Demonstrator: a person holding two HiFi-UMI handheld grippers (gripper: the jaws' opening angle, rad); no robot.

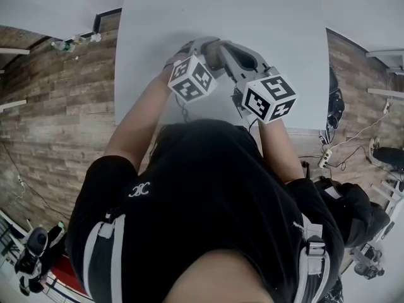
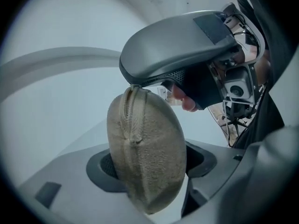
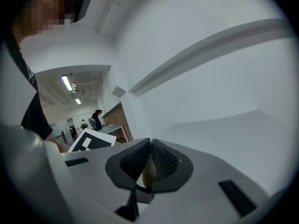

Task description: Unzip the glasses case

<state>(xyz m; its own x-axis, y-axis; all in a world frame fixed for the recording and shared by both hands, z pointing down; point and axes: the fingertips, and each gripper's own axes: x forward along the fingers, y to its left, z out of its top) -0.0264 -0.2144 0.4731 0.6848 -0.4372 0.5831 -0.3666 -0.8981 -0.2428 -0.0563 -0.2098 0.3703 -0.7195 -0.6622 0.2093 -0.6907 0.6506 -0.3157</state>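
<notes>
A tan fabric glasses case stands on end between the pads of my left gripper, which grips it by its sides. A zipper seam runs down the case's near edge. My right gripper comes in from the upper right, and its tip meets the top of the case where the zipper starts. In the right gripper view its jaws are pressed together, with a tan sliver of the case or its zipper pull just below the pads. In the head view both grippers meet over the white table, hiding the case.
The white table top stretches away ahead of both grippers. Wood-look floor lies on either side, with cables and gear at the right. The person's head and shoulders fill the lower head view. People stand far off in the room.
</notes>
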